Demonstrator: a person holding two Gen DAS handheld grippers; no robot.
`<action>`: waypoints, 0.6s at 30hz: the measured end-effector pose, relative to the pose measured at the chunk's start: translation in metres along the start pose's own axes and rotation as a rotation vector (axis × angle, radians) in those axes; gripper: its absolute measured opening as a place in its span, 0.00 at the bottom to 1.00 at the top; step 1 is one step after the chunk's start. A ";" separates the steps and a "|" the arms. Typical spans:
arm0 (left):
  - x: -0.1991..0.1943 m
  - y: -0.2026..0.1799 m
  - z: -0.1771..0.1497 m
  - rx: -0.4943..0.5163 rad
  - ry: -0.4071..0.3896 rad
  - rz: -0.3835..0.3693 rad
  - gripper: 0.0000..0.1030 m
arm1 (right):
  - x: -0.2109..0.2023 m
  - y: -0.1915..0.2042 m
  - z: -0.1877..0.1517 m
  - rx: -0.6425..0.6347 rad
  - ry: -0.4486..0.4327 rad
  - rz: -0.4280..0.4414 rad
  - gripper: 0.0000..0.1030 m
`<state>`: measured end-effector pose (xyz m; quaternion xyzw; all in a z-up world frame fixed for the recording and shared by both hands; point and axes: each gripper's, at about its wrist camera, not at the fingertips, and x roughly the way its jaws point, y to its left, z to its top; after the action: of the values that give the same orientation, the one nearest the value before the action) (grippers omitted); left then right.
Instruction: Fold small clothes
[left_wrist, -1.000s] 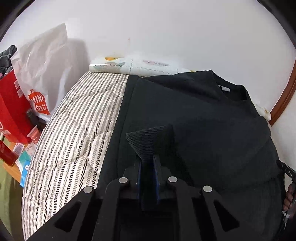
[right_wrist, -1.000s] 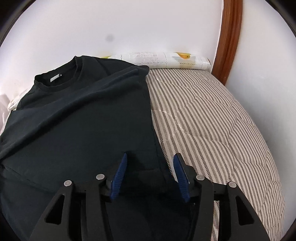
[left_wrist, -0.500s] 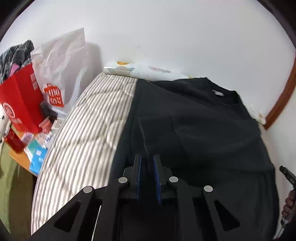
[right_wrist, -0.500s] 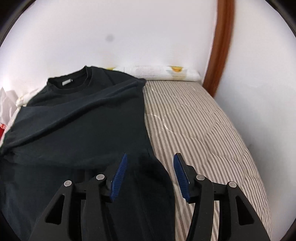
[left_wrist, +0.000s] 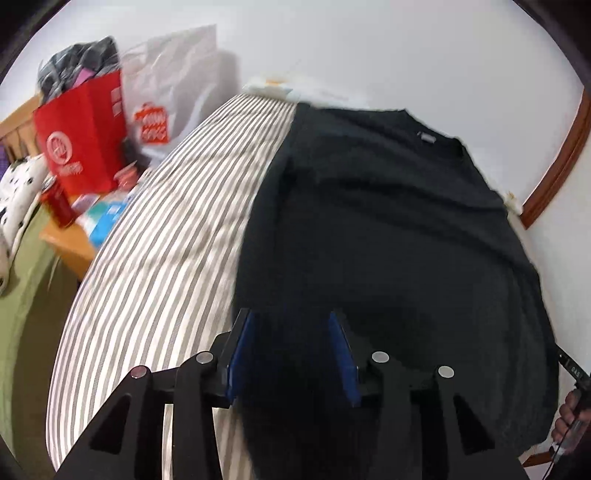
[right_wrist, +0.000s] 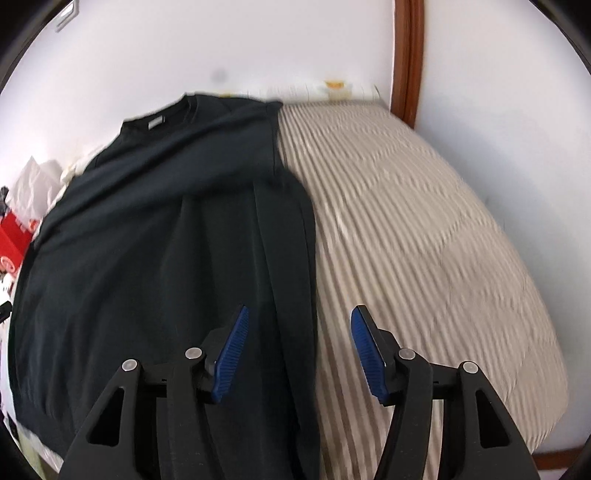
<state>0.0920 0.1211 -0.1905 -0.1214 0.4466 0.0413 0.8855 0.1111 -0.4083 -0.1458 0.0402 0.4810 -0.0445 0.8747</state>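
A black long-sleeved top (left_wrist: 388, 229) lies flat on a striped bed, collar toward the far wall, both sleeves folded in over the body. It also shows in the right wrist view (right_wrist: 166, 240), with a folded sleeve running down its right side. My left gripper (left_wrist: 291, 332) is open and empty above the top's lower left edge. My right gripper (right_wrist: 299, 332) is open and empty above the top's lower right edge, over the folded sleeve.
The striped quilt (left_wrist: 166, 240) covers the bed (right_wrist: 424, 240). A red shopping bag (left_wrist: 81, 140) and a white bag (left_wrist: 173, 81) stand left of the bed beside a small wooden table (left_wrist: 70, 243) with clutter. A wooden door frame (right_wrist: 406, 59) is at the far right.
My left gripper held the sleeve cuff, laid it on the top, then opened and pulled back. Both grippers have drawn back and up from the top.
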 end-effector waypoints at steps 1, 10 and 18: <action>-0.004 0.003 -0.008 -0.002 -0.005 0.007 0.39 | -0.001 -0.001 -0.009 0.001 0.005 0.001 0.55; -0.016 0.004 -0.046 0.014 -0.007 0.013 0.50 | -0.020 0.001 -0.059 -0.012 -0.038 0.014 0.55; -0.021 -0.005 -0.061 0.065 -0.035 0.030 0.50 | -0.022 0.014 -0.062 -0.053 -0.057 0.014 0.32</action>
<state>0.0322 0.1020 -0.2078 -0.0852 0.4338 0.0425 0.8960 0.0488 -0.3868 -0.1599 0.0192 0.4566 -0.0271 0.8890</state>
